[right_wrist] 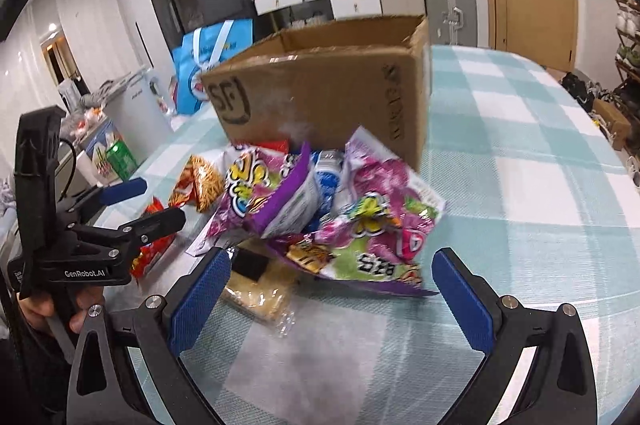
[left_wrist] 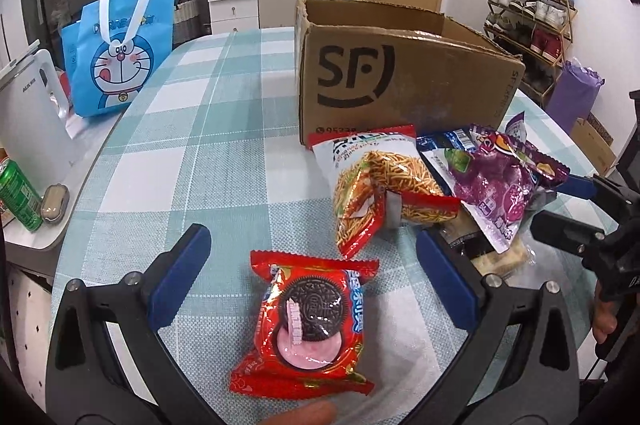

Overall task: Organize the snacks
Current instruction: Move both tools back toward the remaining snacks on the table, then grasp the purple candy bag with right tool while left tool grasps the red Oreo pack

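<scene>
A red cookie packet [left_wrist: 310, 321] lies flat on the checked tablecloth between the open jaws of my left gripper [left_wrist: 316, 281]. Behind it sit a red noodle-snack bag [left_wrist: 372, 185] and a purple snack bag [left_wrist: 500, 181], in front of an open cardboard box [left_wrist: 400, 81]. My right gripper [right_wrist: 332, 297] is open and empty, hovering just before the pile of purple bags [right_wrist: 360, 225] and a clear cracker pack [right_wrist: 260, 293]. The box [right_wrist: 328, 97] stands behind the pile. The left gripper [right_wrist: 132, 205] shows at the left of the right wrist view.
A blue cartoon tote bag [left_wrist: 120, 53] stands at the table's far left. A green can [left_wrist: 18, 193] and a white appliance [left_wrist: 32, 121] sit on a side counter. Suitcases, drawers and a shoe rack [left_wrist: 532, 21] line the room behind.
</scene>
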`<state>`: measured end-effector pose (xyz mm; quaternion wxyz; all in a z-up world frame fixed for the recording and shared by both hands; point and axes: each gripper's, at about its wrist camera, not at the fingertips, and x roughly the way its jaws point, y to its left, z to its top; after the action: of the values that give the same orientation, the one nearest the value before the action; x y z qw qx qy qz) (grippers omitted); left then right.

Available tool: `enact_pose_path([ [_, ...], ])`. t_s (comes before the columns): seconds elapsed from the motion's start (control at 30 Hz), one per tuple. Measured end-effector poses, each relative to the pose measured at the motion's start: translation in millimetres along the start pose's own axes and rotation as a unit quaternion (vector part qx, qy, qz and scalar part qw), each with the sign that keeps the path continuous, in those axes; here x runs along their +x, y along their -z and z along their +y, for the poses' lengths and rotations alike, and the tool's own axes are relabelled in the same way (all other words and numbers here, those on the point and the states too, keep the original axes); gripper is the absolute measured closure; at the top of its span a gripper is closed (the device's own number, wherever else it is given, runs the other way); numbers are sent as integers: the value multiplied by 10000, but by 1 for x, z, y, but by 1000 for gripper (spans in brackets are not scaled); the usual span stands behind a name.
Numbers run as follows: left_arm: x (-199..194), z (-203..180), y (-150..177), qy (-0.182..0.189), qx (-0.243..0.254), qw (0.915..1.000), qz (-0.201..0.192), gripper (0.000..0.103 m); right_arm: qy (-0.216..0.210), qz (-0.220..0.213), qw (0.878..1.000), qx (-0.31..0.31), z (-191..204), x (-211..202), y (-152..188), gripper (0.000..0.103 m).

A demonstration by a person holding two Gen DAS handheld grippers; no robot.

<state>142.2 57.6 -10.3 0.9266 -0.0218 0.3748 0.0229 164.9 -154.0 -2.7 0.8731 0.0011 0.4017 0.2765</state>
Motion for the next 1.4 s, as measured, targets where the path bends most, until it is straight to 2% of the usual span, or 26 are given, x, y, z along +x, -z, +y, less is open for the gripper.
enact_pose_path([
  [0.3, 3, -1, -1, -31, 53, 10000, 39, 0, 229, -15, 9996, -142, 11, 7, -6, 1],
  [0.6, 5, 7, 0, -69, -116, 9998, 114, 1, 524, 261, 9981, 192, -28, 5, -3, 1],
  [0.73, 4, 3, 3, -99, 2, 9999, 136, 1, 388, 218, 9984, 362, -42, 1, -4, 1],
  [0.9, 1, 0, 6, -106, 63, 9998, 140, 1, 683, 260, 9973, -121, -32, 1, -5, 1],
  [1.03, 2, 0, 8, -128, 47, 9997, 208, 1, 563, 440, 9973, -183, -27, 12, -4, 1],
  [1.17, 2, 1, 9, -97, 12, 9997, 211, 1, 634, 390, 9971, -123, -29, 17, -11, 1],
  [1.4, 4, 3, 7, -40, -6, 9996, 263, 1, 496, 548, 9967, 343, -45, 33, -20, 1],
])
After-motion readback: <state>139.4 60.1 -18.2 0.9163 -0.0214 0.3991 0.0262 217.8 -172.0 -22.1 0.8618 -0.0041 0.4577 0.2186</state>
